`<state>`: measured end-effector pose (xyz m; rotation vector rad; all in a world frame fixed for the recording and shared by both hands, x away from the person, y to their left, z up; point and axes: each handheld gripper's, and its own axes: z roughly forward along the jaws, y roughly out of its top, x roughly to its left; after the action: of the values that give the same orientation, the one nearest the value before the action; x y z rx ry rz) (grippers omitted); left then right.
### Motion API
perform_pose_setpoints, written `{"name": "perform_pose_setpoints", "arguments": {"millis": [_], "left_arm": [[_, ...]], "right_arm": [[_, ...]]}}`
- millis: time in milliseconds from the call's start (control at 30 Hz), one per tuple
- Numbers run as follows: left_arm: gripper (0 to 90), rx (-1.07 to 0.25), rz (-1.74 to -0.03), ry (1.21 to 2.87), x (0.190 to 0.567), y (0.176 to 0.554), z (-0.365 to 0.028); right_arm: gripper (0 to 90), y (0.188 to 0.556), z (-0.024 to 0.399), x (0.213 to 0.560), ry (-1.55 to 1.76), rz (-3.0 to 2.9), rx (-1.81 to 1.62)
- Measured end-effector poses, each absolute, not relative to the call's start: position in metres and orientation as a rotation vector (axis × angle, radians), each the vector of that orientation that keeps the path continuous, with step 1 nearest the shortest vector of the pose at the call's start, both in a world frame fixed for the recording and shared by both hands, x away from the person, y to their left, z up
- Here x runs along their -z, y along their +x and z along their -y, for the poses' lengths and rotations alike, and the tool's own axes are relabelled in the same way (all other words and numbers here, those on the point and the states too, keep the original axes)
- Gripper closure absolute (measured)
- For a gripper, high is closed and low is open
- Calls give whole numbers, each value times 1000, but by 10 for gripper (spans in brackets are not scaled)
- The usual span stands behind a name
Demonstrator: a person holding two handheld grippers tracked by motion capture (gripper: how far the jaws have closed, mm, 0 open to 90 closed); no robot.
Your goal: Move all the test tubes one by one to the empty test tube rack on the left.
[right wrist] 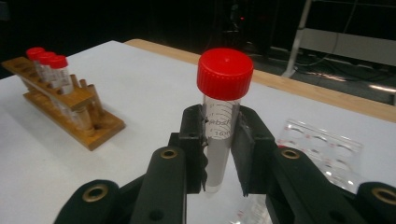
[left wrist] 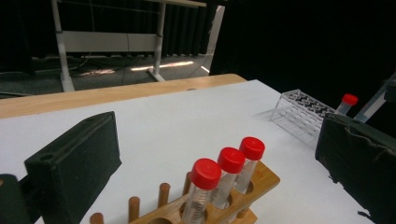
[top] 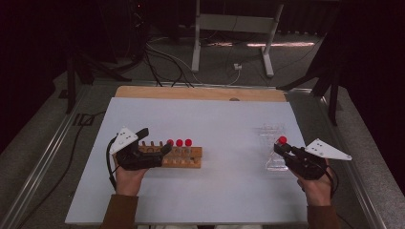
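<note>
Held tube: a clear, red-capped tube (right wrist: 220, 121) stands upright between the jaws of the right gripper (right wrist: 219, 154), centre of the right gripper view; printed scale marks show on its wall.
Right gripper: its jaws pinch the tube's body below the cap; in the high view it sits at right of centre (top: 285, 151), the red cap (top: 282, 140) just above its tips.
Clear rack: a see-through plastic rack (top: 273, 143) lies on the counter right beside the held tube; in the right gripper view it shows at lower right (right wrist: 327, 149), behind the jaws.
Wooden rack: left of centre in the high view (top: 184, 157), well apart from the held tube; three red-capped tubes (left wrist: 224, 179) stand in its holes in a row, bare wooden pegs beside them.
Left gripper: (top: 155, 145) at the wooden rack's left end, jaws spread wide; in the left gripper view one jaw stands at either side of the rack, neither pressing it.
Counter: pale sheet (top: 224, 119) over a wooden board, its far edge bare wood.
</note>
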<state>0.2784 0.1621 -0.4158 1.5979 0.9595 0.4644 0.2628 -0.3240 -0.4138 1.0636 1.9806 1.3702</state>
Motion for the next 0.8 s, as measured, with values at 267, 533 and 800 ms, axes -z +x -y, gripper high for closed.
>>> {"name": "perform_pose_setpoints", "arguments": {"millis": [267, 533, 800], "left_arm": [[7, -444, -910, 1647, 413, 276, -138], [7, -407, -840, 1678, 405, 274, -113], [12, -336, -758, 1724, 403, 276, -77]], "right_arm": [[745, 263, 306, 415, 1034, -2024, -1399], [745, 262, 285, 417, 995, -2082, -1416], [745, 262, 266, 421, 964, -2138, -1415]]}}
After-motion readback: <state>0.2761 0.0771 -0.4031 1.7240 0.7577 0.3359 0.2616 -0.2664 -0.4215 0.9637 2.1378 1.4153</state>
